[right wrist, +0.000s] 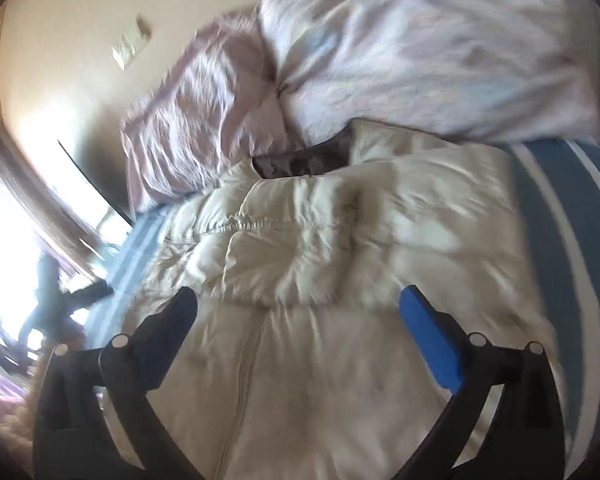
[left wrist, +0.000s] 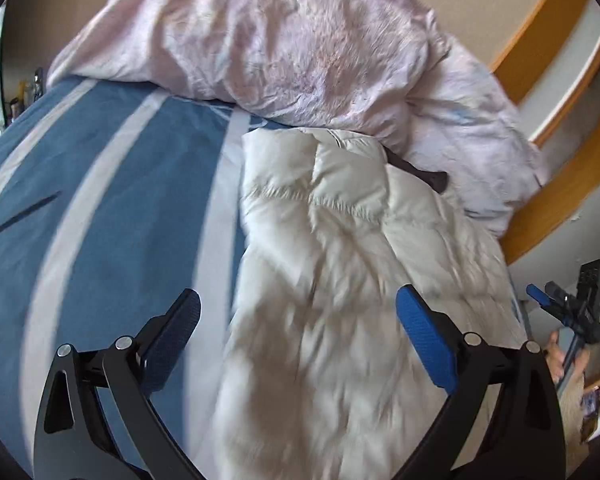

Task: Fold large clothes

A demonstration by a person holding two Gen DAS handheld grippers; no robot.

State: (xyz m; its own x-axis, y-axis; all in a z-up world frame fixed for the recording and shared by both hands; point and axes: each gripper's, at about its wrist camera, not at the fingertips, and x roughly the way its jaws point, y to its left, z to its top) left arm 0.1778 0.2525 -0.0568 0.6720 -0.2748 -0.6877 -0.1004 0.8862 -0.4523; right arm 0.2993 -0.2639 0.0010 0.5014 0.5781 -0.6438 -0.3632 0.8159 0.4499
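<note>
The blue-and-white striped bed sheet (left wrist: 100, 248) spread under both claws. Ahead of them lay the cream puffer jacket (right wrist: 320, 264), with the crumpled pink duvet (left wrist: 284, 48) beyond it. The left gripper (left wrist: 298, 312) and right gripper (right wrist: 300, 308) tilted downward over the jacket, jaws wide, gripping nothing. No writing was legible.

The jacket (left wrist: 340, 280) lies on the bed (left wrist: 100, 240), before the duvet (left wrist: 280, 48).
</note>
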